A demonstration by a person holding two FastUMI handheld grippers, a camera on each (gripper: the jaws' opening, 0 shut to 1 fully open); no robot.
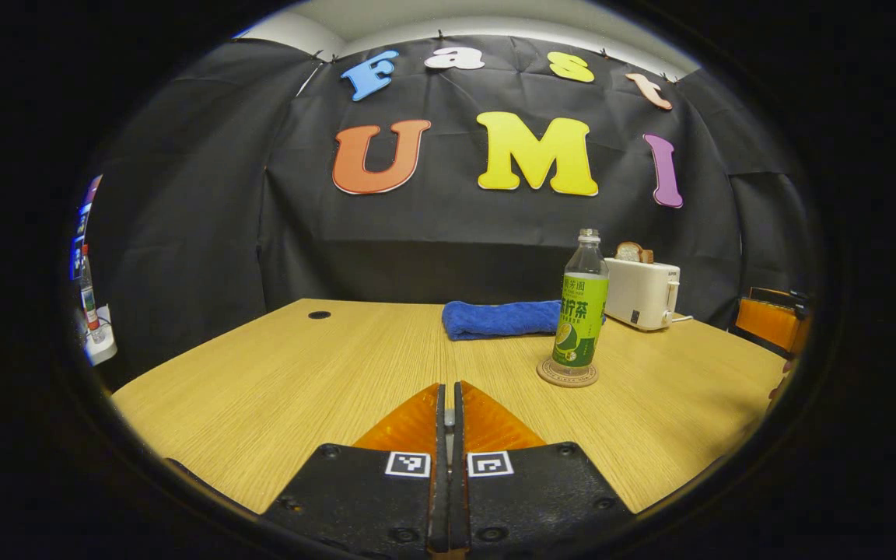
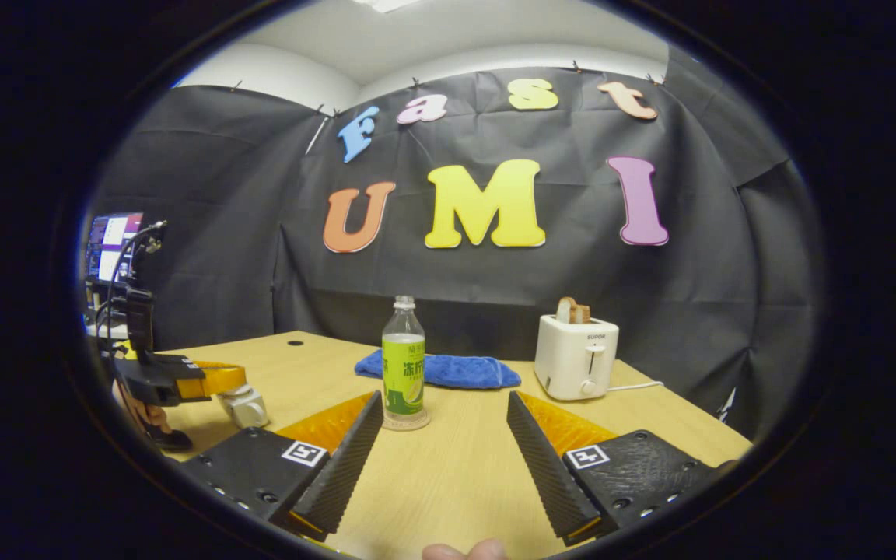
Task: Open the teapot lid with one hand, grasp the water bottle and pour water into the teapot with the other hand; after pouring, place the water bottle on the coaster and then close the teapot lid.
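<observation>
Left tool (image 2: 218, 381) half cut off, over a partly hidden teapot (image 2: 244, 406).

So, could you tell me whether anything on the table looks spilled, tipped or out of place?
Nothing stands out. The water bottle stands upright on its coaster, and no spill shows on the table. Behind it, the blue towel lies folded and the toaster stands upright.

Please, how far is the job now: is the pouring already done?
The water bottle stands on the coaster, ungripped; the right gripper is open before it. The left gripper is shut, empty, by a white object, perhaps the teapot. Whether pouring happened cannot be told.
</observation>
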